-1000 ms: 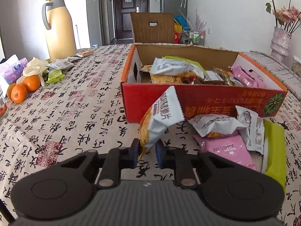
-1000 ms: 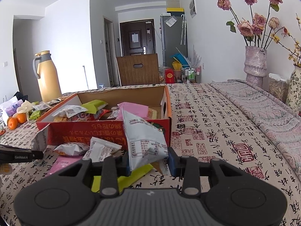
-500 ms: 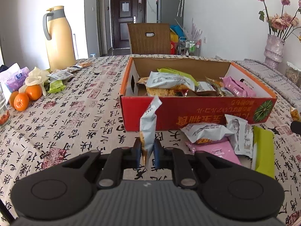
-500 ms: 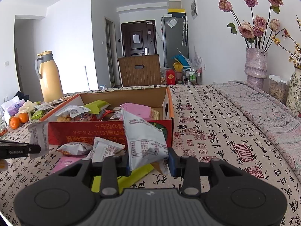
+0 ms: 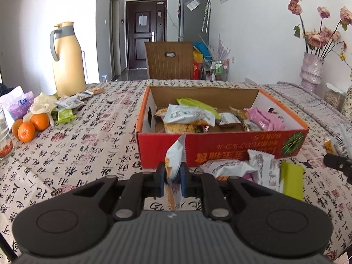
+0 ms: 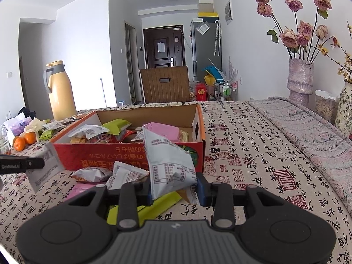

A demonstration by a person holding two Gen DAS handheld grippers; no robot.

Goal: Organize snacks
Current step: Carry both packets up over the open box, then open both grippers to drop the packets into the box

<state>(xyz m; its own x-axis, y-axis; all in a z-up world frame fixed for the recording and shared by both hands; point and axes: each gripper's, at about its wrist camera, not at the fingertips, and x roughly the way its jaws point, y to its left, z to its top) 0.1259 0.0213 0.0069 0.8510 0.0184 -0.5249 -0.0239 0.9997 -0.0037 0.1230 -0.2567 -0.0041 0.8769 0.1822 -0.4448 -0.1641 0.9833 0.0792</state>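
Observation:
A red and orange cardboard box (image 5: 222, 151) (image 6: 132, 151) holds several snack packets. My left gripper (image 5: 172, 181) is shut on a white and orange snack packet (image 5: 175, 156), held edge-on above the table in front of the box. That packet also shows at the left of the right wrist view (image 6: 45, 167). My right gripper (image 6: 175, 190) is shut on a white snack packet (image 6: 169, 160), lifted before the box's right front corner. Loose packets (image 5: 246, 169) and a green packet (image 5: 292, 180) lie in front of the box.
A yellow thermos jug (image 5: 67, 59), oranges (image 5: 30, 125), tissue packs and small packets sit at the table's left. A vase of dried roses (image 6: 300, 77) stands at the right. A wooden chair (image 5: 170, 60) is behind the table.
My left gripper has risen and the packet in it has turned edge-on. My right gripper has risen slightly with its packet.

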